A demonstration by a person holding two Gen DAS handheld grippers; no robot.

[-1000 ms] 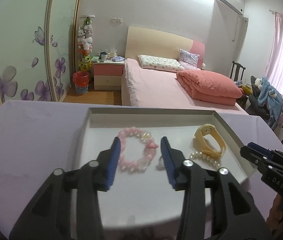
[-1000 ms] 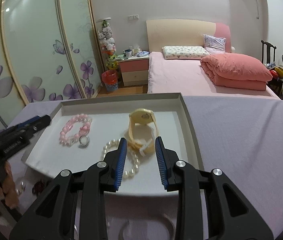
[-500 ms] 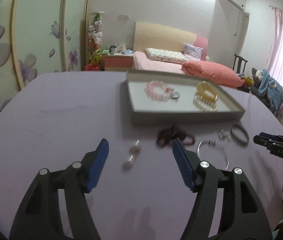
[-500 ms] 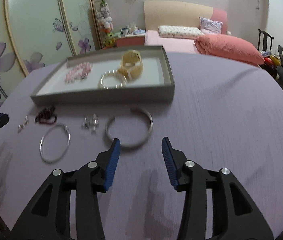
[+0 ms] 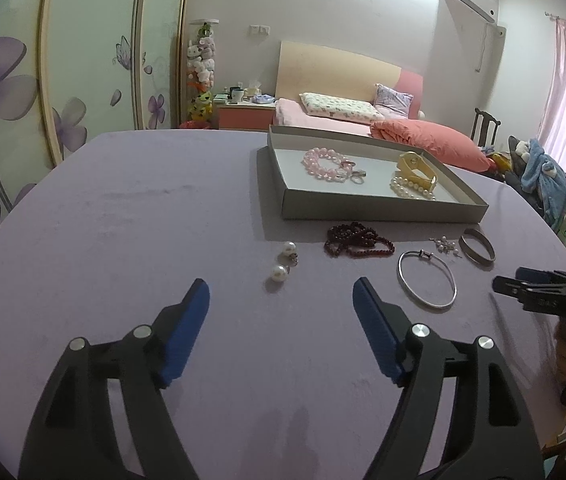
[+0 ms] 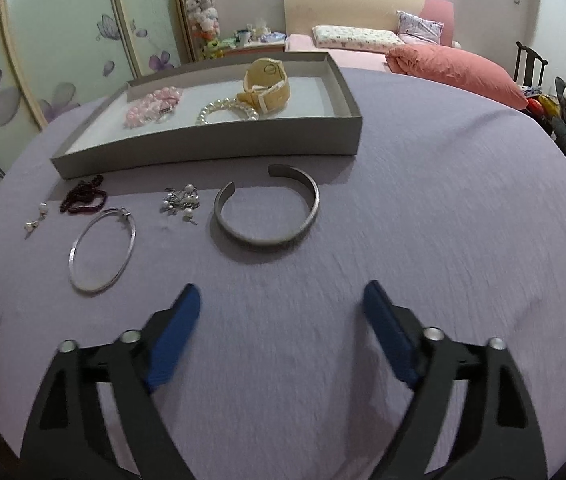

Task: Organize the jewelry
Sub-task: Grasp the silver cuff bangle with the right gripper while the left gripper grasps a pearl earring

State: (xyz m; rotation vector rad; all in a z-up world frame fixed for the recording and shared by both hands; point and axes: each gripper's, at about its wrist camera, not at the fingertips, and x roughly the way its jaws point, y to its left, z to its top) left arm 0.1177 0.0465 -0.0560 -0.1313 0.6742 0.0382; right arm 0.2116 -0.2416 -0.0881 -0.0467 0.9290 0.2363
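Grey tray with pink bracelet, pearl bracelet, yellow watch; fingers of both grippers spread, empty.

Grey tray holding bracelets; silver cuff flat just beside it

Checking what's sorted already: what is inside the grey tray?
Inside the shallow grey cardboard tray: a pink bead bracelet, a small silver ring, a white pearl bracelet and a yellow wristwatch. The watch partly covers the pearls.

A purple table carries a grey tray near its far edge, with bangles, beads and earrings nearer.
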